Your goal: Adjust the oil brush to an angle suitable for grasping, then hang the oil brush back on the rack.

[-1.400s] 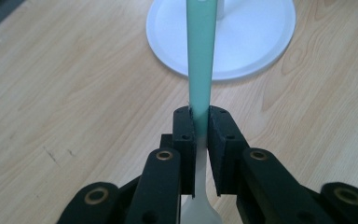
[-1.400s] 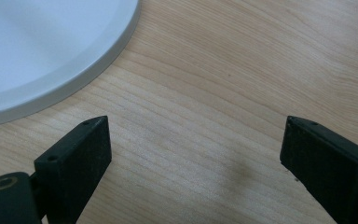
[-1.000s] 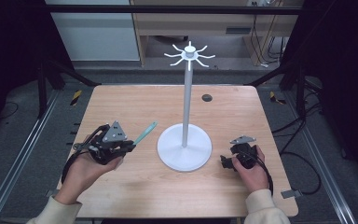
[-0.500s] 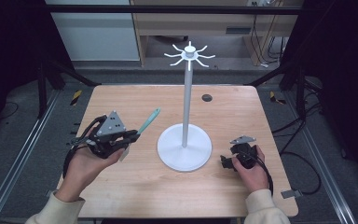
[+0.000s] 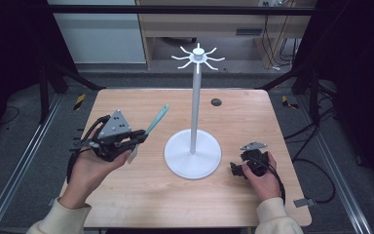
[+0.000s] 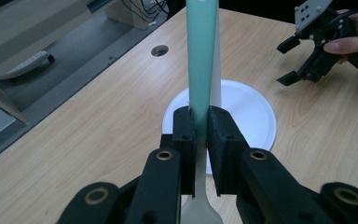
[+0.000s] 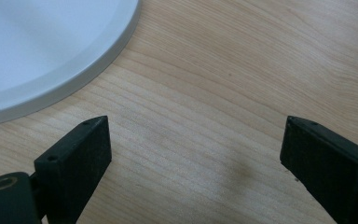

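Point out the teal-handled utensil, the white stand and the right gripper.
teal-handled utensil [image 6: 200,60], left gripper view, on its teal handle above the jaws.
white stand [image 5: 193,155], high view, on its round base.
right gripper [image 7: 193,163], right gripper view, midway between its open jaws.

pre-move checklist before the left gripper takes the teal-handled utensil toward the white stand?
1. Left gripper shut on the utensil: ok, pads clamp the handle.
2. Utensil clear of the table: ok, lifted, teal end pointing up toward the stand.
3. White stand upright on its round base: ok.
4. Hooks at the top free: ok, nothing hangs there.
5. Right gripper out of the path: ok, open, resting right of the base.
6. Hanging hole in the handle: cannot tell.
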